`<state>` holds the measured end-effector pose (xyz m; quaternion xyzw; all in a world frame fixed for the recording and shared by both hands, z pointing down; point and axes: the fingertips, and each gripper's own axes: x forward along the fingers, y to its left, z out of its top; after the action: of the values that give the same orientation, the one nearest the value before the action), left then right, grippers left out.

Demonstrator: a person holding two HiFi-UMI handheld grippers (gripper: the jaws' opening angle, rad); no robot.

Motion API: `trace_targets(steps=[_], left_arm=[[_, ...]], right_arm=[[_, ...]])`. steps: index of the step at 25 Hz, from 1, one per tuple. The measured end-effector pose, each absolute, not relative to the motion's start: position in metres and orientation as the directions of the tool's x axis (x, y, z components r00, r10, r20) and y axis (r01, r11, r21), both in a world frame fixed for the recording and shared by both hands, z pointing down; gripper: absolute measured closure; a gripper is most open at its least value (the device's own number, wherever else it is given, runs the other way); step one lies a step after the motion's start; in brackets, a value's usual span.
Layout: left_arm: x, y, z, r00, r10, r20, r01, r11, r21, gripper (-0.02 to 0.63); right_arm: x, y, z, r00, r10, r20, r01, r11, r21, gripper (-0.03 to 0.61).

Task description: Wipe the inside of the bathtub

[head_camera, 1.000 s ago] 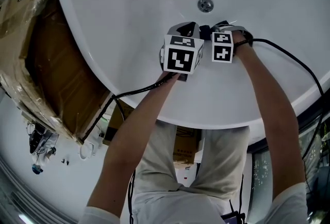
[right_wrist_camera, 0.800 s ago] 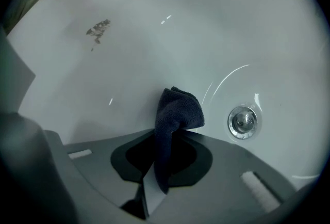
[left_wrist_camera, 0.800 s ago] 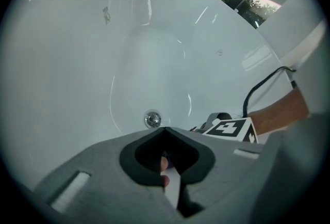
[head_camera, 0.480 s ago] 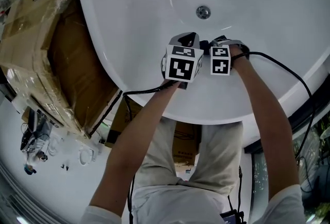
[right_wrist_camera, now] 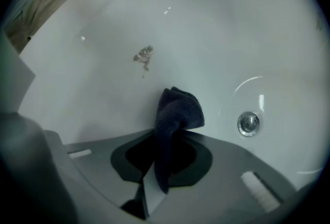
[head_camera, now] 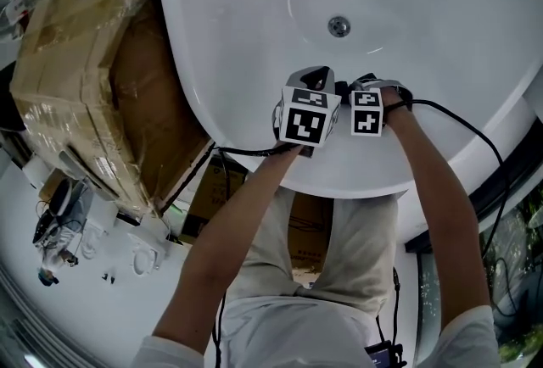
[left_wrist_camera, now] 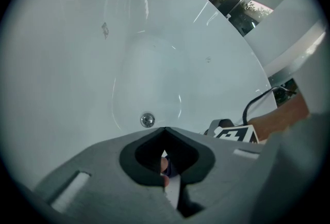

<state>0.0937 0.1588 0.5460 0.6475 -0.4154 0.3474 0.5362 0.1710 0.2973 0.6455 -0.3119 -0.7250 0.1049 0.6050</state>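
Staying side by side as they were a second ago, the left gripper [head_camera: 314, 74] and right gripper [head_camera: 361, 88] hang inside the white bathtub [head_camera: 246, 10], short of the drain [head_camera: 338, 25]. The head view has swung, so more of the wrapped cardboard boxes [head_camera: 76, 78] now shows at the left. The right gripper's jaws are clamped on a dark cloth [right_wrist_camera: 176, 108]; its bunched end pokes out by the tub wall, below a greyish smudge [right_wrist_camera: 143, 57] and left of the drain. The left gripper's jaws are closed tip to tip; a small pinkish shape behind them is too small to tell. A black cable [head_camera: 475, 133] trails over the rim. From the head, the marker cubes [head_camera: 305, 116] hide the cloth
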Motion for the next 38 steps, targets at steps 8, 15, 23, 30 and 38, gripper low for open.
trace_targets(steps=[8,15,23,30,38], left_arm=[[0.097,0.163,0.528,0.422,-0.169,0.891,-0.907,-0.091,0.412,0.612],[0.097,0.168,0.517,0.417,-0.161,0.895,-0.909,-0.099,0.406,0.612],[0.092,0.17,0.475,0.412,-0.173,0.895,-0.911,-0.072,0.405,0.612],[0.094,0.171,0.452,0.421,-0.185,0.888,-0.907,-0.075,0.415,0.612],[0.094,0.167,0.417,0.427,-0.209,0.88,-0.904,-0.085,0.419,0.612]], right_arm=[[0.171,0.309,0.617,-0.071,0.603,0.795,0.317,0.769,-0.555,0.531],[0.17,0.318,0.591,-0.082,0.618,0.782,0.31,0.761,-0.569,0.531],[0.177,0.337,0.544,-0.044,0.65,0.759,0.34,0.724,-0.6,0.531],[0.18,0.347,0.509,-0.029,0.685,0.728,0.348,0.689,-0.635,0.531],[0.186,0.364,0.456,-0.009,0.759,0.651,0.35,0.612,-0.709,0.531]])
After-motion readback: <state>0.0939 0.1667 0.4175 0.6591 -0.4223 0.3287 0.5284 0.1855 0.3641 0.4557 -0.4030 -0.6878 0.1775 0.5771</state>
